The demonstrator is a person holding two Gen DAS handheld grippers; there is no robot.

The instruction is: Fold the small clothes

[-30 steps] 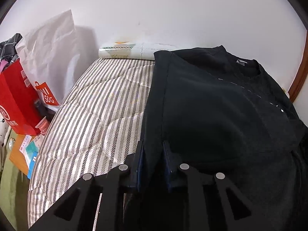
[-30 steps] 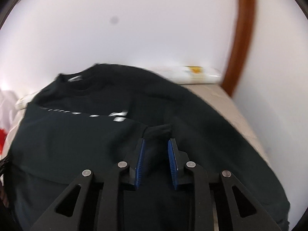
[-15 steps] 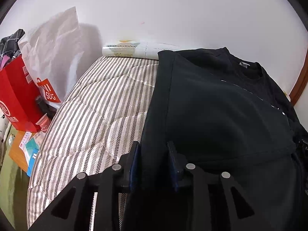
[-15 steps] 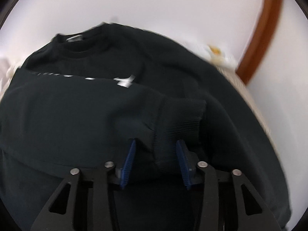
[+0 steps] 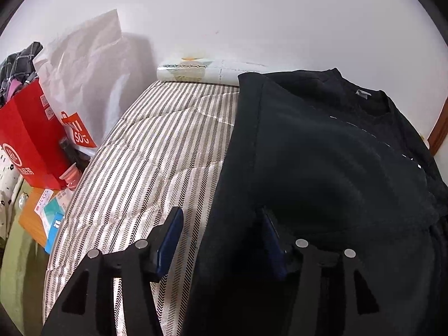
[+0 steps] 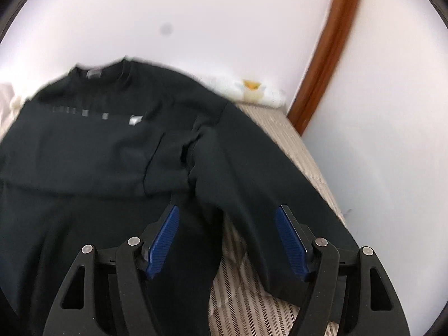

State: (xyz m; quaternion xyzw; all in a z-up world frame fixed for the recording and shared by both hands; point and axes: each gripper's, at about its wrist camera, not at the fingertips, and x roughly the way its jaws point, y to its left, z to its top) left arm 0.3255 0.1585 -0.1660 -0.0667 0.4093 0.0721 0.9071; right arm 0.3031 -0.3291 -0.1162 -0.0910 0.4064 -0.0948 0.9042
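Observation:
A black sweatshirt [image 5: 322,168] lies flat on a striped mattress [image 5: 156,162], neck toward the wall, with its left side folded inward. My left gripper [image 5: 221,212] straddles that folded left edge low down; its jaws are opening and the pads stand off the cloth. In the right wrist view the same sweatshirt [image 6: 84,154] has its right sleeve [image 6: 238,168] folded across the body, cuff [image 6: 168,165] lying on the chest. My right gripper [image 6: 228,210] hovers over the sleeve, its jaws opening wide, with blue pads [image 6: 163,240] clear of the fabric.
A red paper bag [image 5: 28,140] and a white bag [image 5: 84,70] stand left of the mattress, with small boxes [image 5: 47,215] below them. A rolled white pad [image 5: 196,70] lies along the wall. Brown wooden trim [image 6: 327,47] rises at the right corner.
Both grippers have spread their jaws and let go of the black cloth. The right one pulled back, leaving the sleeve cuff lying on the chest. The left one stayed put.

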